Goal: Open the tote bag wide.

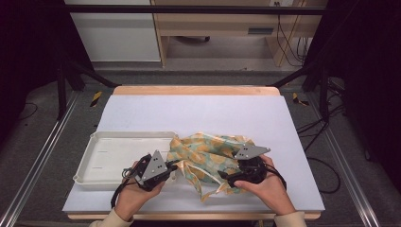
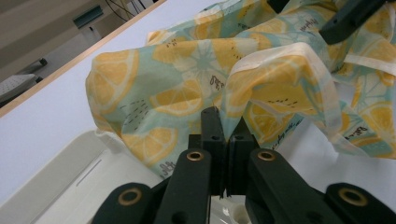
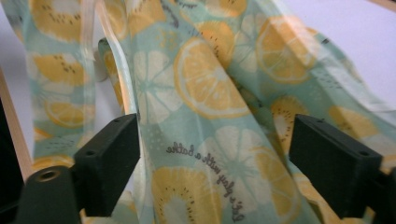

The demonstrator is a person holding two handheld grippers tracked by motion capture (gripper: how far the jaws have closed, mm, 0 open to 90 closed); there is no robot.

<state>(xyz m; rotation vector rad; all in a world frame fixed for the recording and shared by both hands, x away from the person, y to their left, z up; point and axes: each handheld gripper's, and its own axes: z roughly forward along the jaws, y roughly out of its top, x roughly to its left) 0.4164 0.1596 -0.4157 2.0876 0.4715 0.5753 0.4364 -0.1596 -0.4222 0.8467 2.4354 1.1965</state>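
A cloth printed with orange and lemon slices on pale green (image 1: 208, 153) lies crumpled on the white table, its left edge over the corner of a white tray (image 1: 101, 142). My left gripper (image 1: 176, 166) is at that edge; in the left gripper view its jaws (image 2: 226, 133) are pressed together on a fold of the cloth (image 2: 187, 70). My right gripper (image 1: 226, 177) rests at the cloth's near right side. In the right gripper view it (image 3: 217, 163) stands wide open, with the cloth (image 3: 205, 88) draped between the jaws and a cream strap (image 3: 109, 51) at the left.
The tray (image 2: 56, 172) holds nothing and sits at the near left of the table. The table's wooden far edge (image 1: 194, 90) lies beyond a broad white surface (image 1: 198, 113). Dark frame rails run along both sides. The other gripper's black jaw tip (image 2: 348, 18) pokes in at the upper right.
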